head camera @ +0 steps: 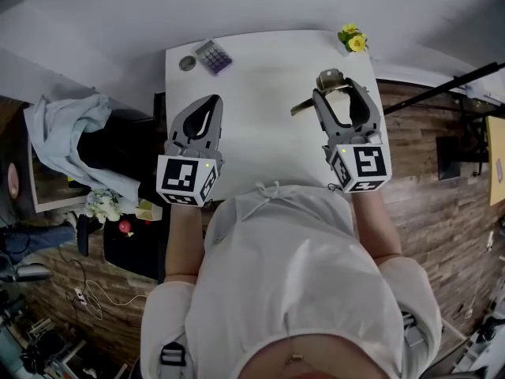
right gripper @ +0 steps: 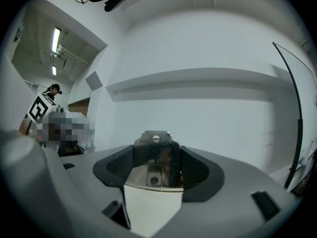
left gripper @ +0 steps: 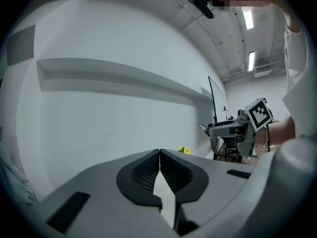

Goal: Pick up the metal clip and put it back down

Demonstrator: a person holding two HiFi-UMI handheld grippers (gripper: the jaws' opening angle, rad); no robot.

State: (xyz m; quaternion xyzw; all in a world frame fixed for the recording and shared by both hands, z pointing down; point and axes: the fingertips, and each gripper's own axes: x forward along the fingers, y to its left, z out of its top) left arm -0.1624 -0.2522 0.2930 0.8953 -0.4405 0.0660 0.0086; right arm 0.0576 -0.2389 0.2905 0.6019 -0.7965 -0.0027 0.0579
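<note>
Over the white table (head camera: 260,93), right tool (head camera: 341,91) clamps the metal clip (right gripper: 153,150); left tool (head camera: 211,101) closed, empty.

A white table (head camera: 260,93) stands on wood-plank floor (head camera: 422,144) against a pale wall (head camera: 237,6).

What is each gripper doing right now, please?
Left gripper: closed, holding nothing.
Right gripper: closed on the metal clip.

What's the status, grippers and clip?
Left hand-held gripper shut, empty. Right hand-held gripper shut on metal clip, over the table. Flowers, calculator at far edge, clear of it.
</note>
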